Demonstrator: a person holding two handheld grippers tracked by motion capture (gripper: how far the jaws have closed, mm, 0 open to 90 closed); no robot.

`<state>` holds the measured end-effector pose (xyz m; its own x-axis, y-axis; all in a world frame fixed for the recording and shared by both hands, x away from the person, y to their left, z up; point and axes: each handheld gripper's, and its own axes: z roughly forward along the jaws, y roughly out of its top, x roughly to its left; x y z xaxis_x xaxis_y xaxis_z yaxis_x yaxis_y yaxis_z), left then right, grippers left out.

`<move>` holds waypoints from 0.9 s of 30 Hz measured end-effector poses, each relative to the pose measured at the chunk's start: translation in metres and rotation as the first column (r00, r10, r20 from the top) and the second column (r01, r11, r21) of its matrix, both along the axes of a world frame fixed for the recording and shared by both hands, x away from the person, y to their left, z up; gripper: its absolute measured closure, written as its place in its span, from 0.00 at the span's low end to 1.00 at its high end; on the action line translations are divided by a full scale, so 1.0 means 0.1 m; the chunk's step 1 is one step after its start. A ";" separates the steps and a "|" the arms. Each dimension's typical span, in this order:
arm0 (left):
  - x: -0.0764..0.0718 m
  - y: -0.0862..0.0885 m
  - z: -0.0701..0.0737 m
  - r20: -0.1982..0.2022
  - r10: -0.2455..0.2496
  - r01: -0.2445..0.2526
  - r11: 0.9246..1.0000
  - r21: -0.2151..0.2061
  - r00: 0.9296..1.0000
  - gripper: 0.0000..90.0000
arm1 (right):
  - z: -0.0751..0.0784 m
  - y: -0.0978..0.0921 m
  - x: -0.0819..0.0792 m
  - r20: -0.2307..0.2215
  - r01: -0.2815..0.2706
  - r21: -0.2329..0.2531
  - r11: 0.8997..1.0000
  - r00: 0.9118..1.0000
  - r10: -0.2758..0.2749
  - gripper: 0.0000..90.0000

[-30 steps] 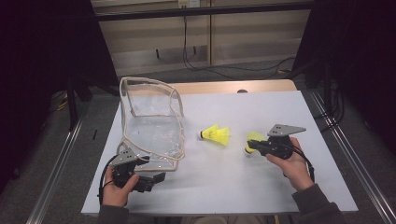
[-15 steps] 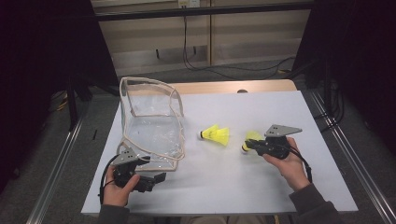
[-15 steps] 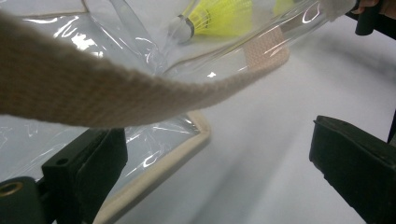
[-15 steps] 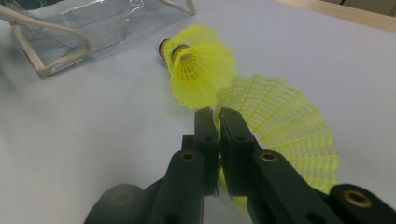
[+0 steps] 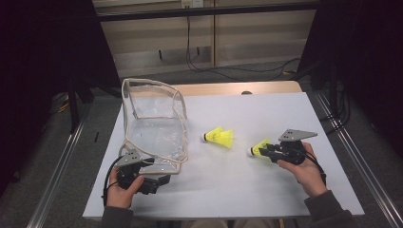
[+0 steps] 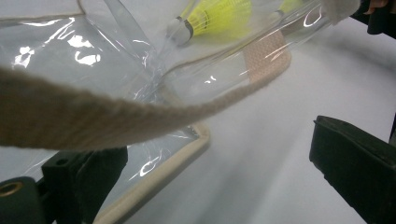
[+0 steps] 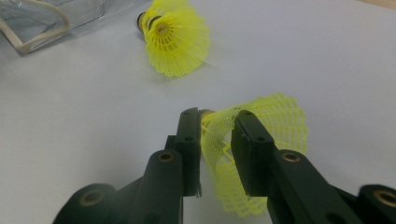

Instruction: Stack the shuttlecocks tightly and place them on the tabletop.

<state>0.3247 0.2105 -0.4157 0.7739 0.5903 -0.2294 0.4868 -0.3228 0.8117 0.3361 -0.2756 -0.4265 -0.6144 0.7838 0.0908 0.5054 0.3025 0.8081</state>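
Observation:
A clear plastic bag [image 5: 153, 124] with beige trim stands open at the table's left. In the left gripper view its beige strap [image 6: 93, 121] crosses in front of the jaws. My left gripper [image 5: 161, 179] [image 6: 215, 144] is open at the bag's near edge, one jaw under the plastic. A yellow shuttlecock [image 5: 258, 147] [image 7: 280, 126] is held by its mesh skirt in my right gripper [image 5: 264, 151] [image 7: 217, 122], which is shut on it just over the table. A second yellow shuttlecock [image 5: 220, 137] [image 7: 176, 39] lies on its side between the bag and the right gripper.
A white sheet covers the table [image 5: 266, 109], with a wooden edge at the back. Metal rails [image 5: 351, 156] run along both sides. Cables [image 5: 209, 64] lie on the floor behind. A corner of the bag [image 7: 32, 21] lies at the top left of the right gripper view.
The right gripper has shifted only slightly, still holding the shuttlecock. The left gripper and the bag have stayed put.

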 end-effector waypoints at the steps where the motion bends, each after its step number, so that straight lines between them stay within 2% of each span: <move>1: 0.00 0.00 0.00 0.000 0.000 0.000 1.000 -0.001 1.000 0.05 | 0.00 -0.01 0.00 0.000 -0.001 -0.001 1.000 1.000 0.001 0.79; 14: -0.01 0.01 0.02 0.008 0.004 -0.004 1.000 -0.006 1.000 0.05 | -0.03 -0.08 -0.05 -0.018 0.006 0.010 1.000 1.000 -0.006 0.68; 20: -0.02 0.01 0.02 0.010 0.005 -0.004 1.000 -0.010 1.000 0.05 | -0.05 -0.08 -0.06 -0.031 0.001 -0.002 1.000 1.000 -0.001 0.66; 27: -0.01 0.01 0.02 0.011 0.003 -0.003 1.000 -0.008 1.000 0.05 | -0.06 -0.11 -0.08 -0.032 -0.006 -0.020 1.000 0.999 0.005 0.70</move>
<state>0.3235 0.2114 -0.4136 0.7749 0.5906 -0.2254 0.4783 -0.3146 0.8199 0.3284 -0.2865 -0.4323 -0.6156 0.7823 0.0950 0.5295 0.3212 0.7851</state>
